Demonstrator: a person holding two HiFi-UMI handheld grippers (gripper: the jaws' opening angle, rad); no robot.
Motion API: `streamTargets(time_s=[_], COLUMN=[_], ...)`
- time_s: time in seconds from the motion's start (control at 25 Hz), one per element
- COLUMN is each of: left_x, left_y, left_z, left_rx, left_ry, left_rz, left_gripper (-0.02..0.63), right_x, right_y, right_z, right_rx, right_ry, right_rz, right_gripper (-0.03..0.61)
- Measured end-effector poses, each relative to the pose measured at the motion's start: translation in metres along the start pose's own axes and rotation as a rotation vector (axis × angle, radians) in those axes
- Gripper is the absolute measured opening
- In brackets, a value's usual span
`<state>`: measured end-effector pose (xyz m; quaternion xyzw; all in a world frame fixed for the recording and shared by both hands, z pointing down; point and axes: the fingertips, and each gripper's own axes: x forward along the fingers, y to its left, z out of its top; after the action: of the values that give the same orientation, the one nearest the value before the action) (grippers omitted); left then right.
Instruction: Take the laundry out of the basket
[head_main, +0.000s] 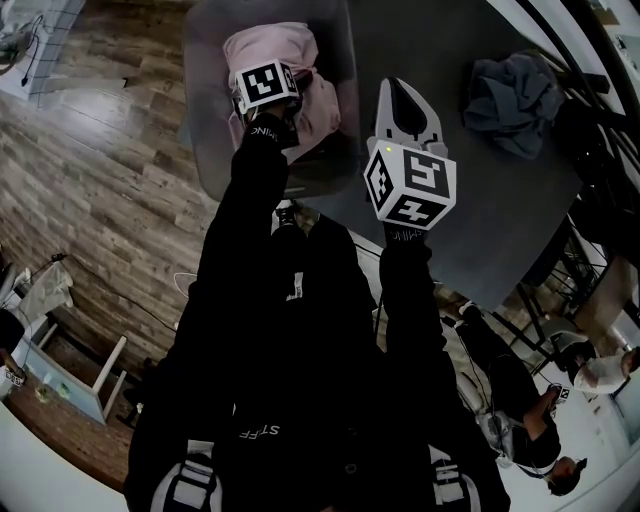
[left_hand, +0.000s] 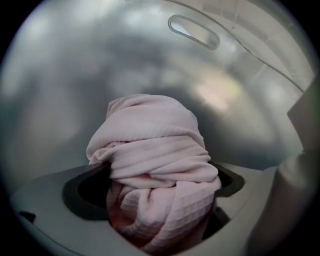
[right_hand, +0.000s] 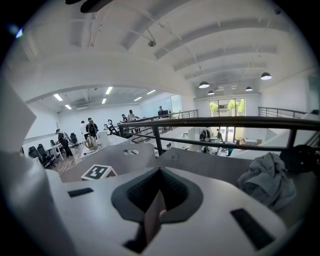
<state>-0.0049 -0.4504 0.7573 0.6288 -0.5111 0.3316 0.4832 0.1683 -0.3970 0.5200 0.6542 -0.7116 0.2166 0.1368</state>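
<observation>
Grey table (head_main: 500, 220), upper frame: left gripper (left_hand: 160, 202) gapes around the pink towel (left_hand: 155, 150) in the basket (head_main: 200, 130), seemingly poised to grab; right gripper (head_main: 403, 100) hangs pinched together, spare.

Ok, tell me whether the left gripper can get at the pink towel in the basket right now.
Probably yes. The left gripper is down inside the basket with its jaws apart on either side of the pink towel, and nothing covers it.

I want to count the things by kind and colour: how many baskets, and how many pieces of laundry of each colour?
Grey laundry basket: 1
Pink waffle cloth inside it: 1
Grey-blue garment on the table: 1
Total: 3
</observation>
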Motion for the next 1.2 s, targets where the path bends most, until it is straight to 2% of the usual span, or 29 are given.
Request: streamTargets(time_s=[0.4,0.44,0.6,0.76,0.92,1.08,1.2], left_x=[0.012,0.011,0.001,-0.015,-0.031,-0.052,-0.071], left_y=[0.004,0.004,0.004,-0.002,-0.01,-0.016,-0.024], left_z=[0.004,0.004,0.009,0.017,0.019,0.023,0.03], left_rx=[-0.011,-0.016,-0.015,0.058,0.104,0.135,0.147], left_ry=[-0.032,-0.029,-0.035,-0.064,-0.085,-0.118,-0.174], left_rz=[0.021,0.02,0.025,0.05,0.045,0.049,0.038], left_gripper=[0.58,0.561,0.413,0.292,0.241,0.225,0.222], right_x=[0.005,0.006,0.014,0.015,0.008,0.002,-0.005], right_y=[-0.012,-0.014,-0.018,-0.016,-0.011,-0.004,0.001], right_z=[-0.016,-0.018,-0.026,-0.021,-0.012,-0.003,0.004], right_rx=[0.015,0.018,0.017,0.007,0.001,-0.002,-0.005], right_ry=[0.027,0.034,0.07,0.069,0.047,0.028,0.01], right_rz=[-0.019,-0.022,-0.038,-0.04,-0.036,-0.028,-0.022], right_gripper=[0.014,0.014,0.014,0.014,0.014,0.014,0.014])
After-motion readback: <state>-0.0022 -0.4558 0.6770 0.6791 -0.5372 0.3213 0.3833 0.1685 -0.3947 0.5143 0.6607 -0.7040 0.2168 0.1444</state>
